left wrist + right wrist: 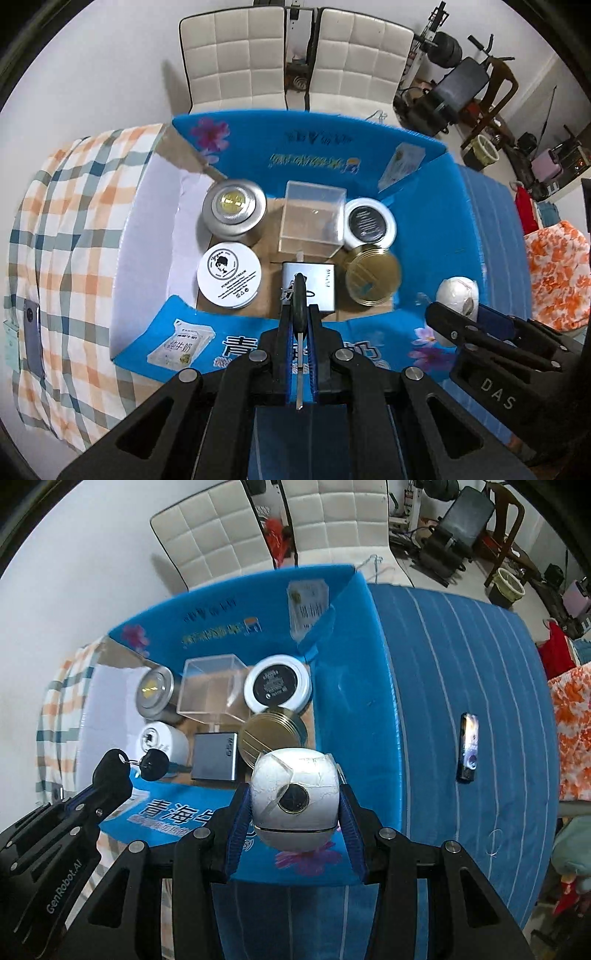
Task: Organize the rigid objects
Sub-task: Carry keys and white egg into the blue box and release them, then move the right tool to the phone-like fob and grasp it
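Note:
An open blue cardboard box holds a silver tin, a white cream jar, a clear plastic cube, a white jar with a black lid, a gold tin and a grey box. My left gripper is shut on a black key, held over the box's near edge. My right gripper is shut on a white ball-shaped case above the box's near right corner.
The box sits on a bed with a blue striped cover and a plaid sheet. A black lighter lies on the blue cover. A phone lies on the plaid sheet. Two white chairs stand behind.

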A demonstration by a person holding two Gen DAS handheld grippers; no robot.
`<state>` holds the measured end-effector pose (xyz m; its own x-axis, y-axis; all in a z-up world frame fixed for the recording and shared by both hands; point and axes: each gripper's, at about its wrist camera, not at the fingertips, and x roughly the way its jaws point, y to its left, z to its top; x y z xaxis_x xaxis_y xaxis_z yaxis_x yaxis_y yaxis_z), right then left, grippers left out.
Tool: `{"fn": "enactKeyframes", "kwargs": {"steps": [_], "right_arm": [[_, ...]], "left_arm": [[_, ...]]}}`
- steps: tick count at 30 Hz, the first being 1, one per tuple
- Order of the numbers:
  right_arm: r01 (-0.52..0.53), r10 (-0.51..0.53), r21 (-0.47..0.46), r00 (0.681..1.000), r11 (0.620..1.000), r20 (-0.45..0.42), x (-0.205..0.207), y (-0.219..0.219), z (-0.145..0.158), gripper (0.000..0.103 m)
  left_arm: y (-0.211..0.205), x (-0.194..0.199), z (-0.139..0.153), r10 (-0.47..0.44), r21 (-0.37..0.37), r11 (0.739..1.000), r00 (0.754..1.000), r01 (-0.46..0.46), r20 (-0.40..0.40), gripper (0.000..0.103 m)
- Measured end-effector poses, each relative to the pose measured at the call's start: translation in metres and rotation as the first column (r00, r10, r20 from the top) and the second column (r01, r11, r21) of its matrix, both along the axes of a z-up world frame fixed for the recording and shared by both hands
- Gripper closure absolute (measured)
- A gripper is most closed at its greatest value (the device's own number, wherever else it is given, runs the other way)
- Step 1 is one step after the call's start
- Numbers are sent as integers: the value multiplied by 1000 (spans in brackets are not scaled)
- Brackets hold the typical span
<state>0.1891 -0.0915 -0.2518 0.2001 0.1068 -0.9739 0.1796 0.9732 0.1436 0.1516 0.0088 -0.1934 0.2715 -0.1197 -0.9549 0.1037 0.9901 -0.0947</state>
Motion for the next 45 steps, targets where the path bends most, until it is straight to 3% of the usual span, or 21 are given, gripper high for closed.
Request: {"fn": "enactKeyframes", "kwargs": {"steps": [9, 21, 29, 35, 37, 39, 41, 44, 45], "right_arm": [[-18, 15, -49, 998, 999, -54, 16, 12, -32, 54], [-30, 22, -54, 990, 998, -139, 25, 19, -63, 54], [-32, 22, -56, 984, 998, -176, 25, 20, -70, 54], [-16, 7, -55, 987, 998, -160, 25, 17, -58, 53], [-18, 9, -61, 990, 998, -144, 25, 16, -48, 53], [-18, 10, -56, 991, 998, -131, 23, 15, -40, 51], [-12, 7, -41, 992, 999, -125, 21, 12, -31, 45], [0, -2, -17, 994, 1000, -105, 16, 5, -14, 30], [10, -13, -30, 995, 1000, -98, 14, 1, -9, 23]], "left_arm": [[10, 13, -45, 18, 28, 1000, 996, -15, -82, 98], [15, 14, -68, 33, 43, 999, 990, -27, -135, 98], [24, 15, -68, 52, 55, 998, 986, -44, -161, 97], [32, 15, -57, 66, 73, 996, 984, -55, -167, 97], [35, 15, -45, 70, 78, 995, 985, -58, -157, 90], [36, 15, -36, 75, 86, 994, 987, -63, -143, 60], [35, 15, -27, 79, 94, 993, 989, -67, -129, 42], [29, 15, -13, 74, 104, 993, 991, -63, -110, 14], [23, 15, -8, 71, 110, 992, 992, -59, -102, 12]]}}
